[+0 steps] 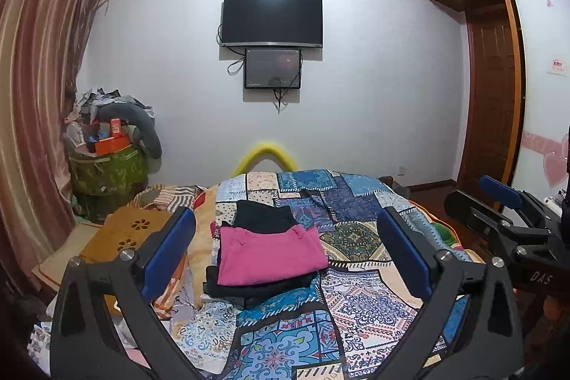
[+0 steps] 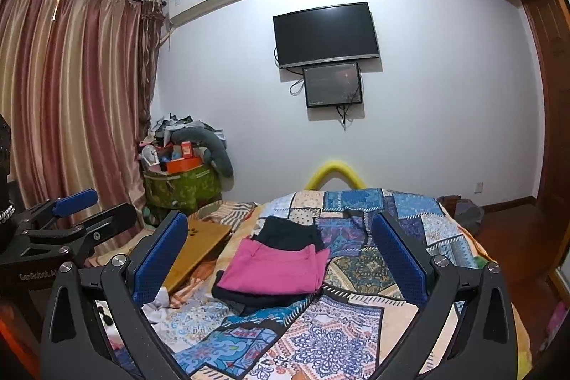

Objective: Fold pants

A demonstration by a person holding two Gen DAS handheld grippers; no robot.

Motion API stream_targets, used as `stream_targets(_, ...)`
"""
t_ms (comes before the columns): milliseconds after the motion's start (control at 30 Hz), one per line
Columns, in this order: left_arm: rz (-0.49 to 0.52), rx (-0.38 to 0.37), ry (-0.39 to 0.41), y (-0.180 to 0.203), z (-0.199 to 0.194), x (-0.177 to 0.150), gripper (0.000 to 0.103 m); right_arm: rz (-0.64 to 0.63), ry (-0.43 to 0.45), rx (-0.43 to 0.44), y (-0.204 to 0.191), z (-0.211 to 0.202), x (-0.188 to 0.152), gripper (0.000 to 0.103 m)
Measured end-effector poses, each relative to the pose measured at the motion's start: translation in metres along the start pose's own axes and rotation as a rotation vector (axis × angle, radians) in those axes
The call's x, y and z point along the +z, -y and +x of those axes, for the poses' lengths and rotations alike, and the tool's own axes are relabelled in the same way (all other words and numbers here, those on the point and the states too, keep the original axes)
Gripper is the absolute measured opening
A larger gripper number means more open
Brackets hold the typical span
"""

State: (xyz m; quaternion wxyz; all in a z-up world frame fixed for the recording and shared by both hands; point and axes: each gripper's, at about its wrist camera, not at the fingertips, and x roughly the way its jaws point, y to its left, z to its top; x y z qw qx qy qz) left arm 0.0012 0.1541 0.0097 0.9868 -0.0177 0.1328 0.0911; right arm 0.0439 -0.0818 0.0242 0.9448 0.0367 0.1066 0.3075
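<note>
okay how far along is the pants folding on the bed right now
Looks done: pink pants lie folded on a dark folded garment, another dark piece behind them on the patchwork quilt. In hand: nothing; left gripper and right gripper are open and held clear. Left: no unfolded pants are visible.

The pink pants (image 1: pixel 270 255) are soft matt cloth, folded smooth on darker cloth. The quilt (image 1: pixel 356 237) covering the bed is printed patchwork fabric, slightly rumpled. Each hand-held gripper (image 1: pixel 285 251) (image 2: pixel 279 259) is matt black plastic with shiny metal screws and textured blue pads (image 2: pixel 399 259). The board (image 2: pixel 199 248) at the bed's left edge looks like smooth wood.
</note>
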Motion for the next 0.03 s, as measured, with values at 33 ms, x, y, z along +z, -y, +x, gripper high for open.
stream_targets(33,0.0,0.0,-0.004,-0.0004,0.0015,-0.0007,0.103,0.001,-0.001,0.0,-0.0003,0.0002,-0.0002,0.102)
